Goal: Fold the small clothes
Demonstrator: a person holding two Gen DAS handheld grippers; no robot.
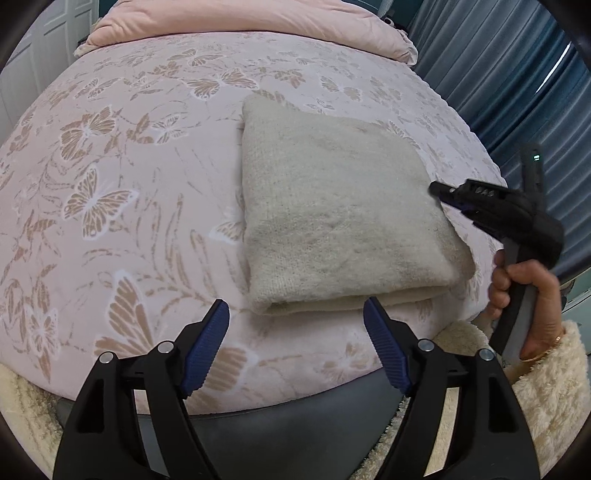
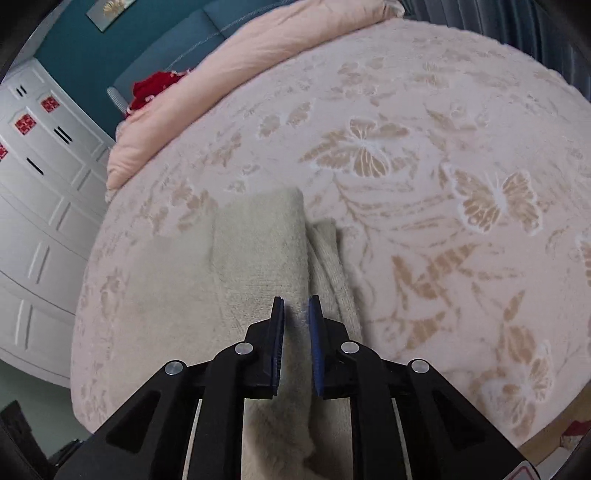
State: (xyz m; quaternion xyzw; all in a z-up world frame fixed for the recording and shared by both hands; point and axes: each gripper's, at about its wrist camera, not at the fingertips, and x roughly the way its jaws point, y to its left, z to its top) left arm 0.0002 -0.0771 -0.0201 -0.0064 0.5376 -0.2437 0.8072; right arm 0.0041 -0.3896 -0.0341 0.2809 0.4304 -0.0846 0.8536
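A cream knitted garment (image 1: 332, 214) lies folded into a thick rectangle on the pink butterfly bedspread (image 1: 110, 184). My left gripper (image 1: 295, 347) is open and empty, just short of the garment's near folded edge. My right gripper (image 1: 439, 194) shows at the garment's right edge in the left wrist view. In the right wrist view the right gripper (image 2: 296, 314) has its jaws nearly together over the garment (image 2: 258, 251), with a narrow gap between the blue pads; I cannot tell whether cloth is pinched.
A pink pillow (image 1: 240, 18) lies along the bed's far side. Blue curtains (image 1: 498, 74) hang to the right. White cabinets (image 2: 37, 203) stand beside the bed. A red item (image 2: 155, 88) sits by the pillow. The bed edge (image 1: 295, 406) is close below my left gripper.
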